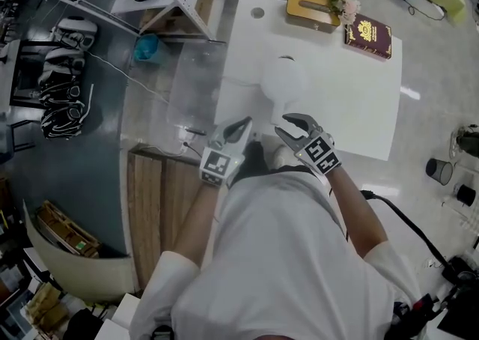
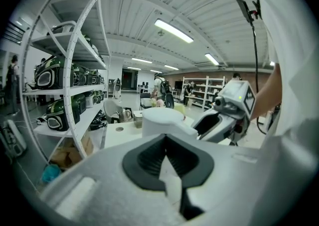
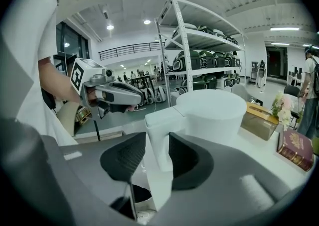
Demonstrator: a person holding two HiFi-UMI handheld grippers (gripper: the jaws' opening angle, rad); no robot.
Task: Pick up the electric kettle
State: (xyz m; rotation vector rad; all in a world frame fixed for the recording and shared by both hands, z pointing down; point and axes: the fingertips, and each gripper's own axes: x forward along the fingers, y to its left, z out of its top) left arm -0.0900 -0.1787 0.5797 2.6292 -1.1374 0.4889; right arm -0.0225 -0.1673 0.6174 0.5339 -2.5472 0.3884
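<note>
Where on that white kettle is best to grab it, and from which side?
Grip the handle, coming from the table's near side. It juts from the kettle's round body as a narrow upright bar facing that way, slim enough for two jaws, while the body looks too wide. The right gripper's open jaws straddle it.

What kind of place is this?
Probably a big workshop or lab hall: tall metal shelves hold rows of gear, strip lights hang overhead, and a white table carries a kettle.
</note>
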